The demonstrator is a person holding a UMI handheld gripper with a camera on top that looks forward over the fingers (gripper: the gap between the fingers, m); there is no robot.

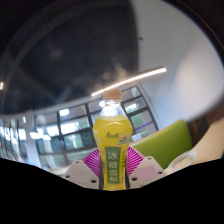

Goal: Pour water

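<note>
Gripping a bottle (pixel 113 150), with the gripper (pixel 113 172) pinching it from both sides: pink ribbed pads (pixel 92 162) pressing against the left and right of the label, white finger bodies (pixel 82 174) showing below and to either side. Holding the bottle upright and centred between the fingers, lifted high enough that ceiling and windows are filling the background rather than any tabletop.

Carrying a yellow label (pixel 113 140) wrapped around the bottle's body, with a lighter panel lower down bearing a column of blue-green Chinese characters; not making out the individual characters clearly enough to read them. Showing a small dark mark on the upper yellow part of the label, also unreadable. Wearing an orange-yellow cap (pixel 112 96) on top, closed, with a clear neck just beneath it and pale liquid visible inside.

Pointing forward and somewhat upward, judging by the wide sweep of ceiling overhead. No hand or sleeve showing.

Glowing beyond the bottle: a long ceiling light strip (pixel 130 81) running diagonally above the cap. Standing behind the bottle, a band of windows (pixel 60 125) with dark frames, bright daylight coming through. Sitting to the right of the fingers, a lime-green surface (pixel 170 142), possibly a seat or a panel; cannot tell which. Curving overhead, a dark ceiling area with a paler wall to the right.
</note>
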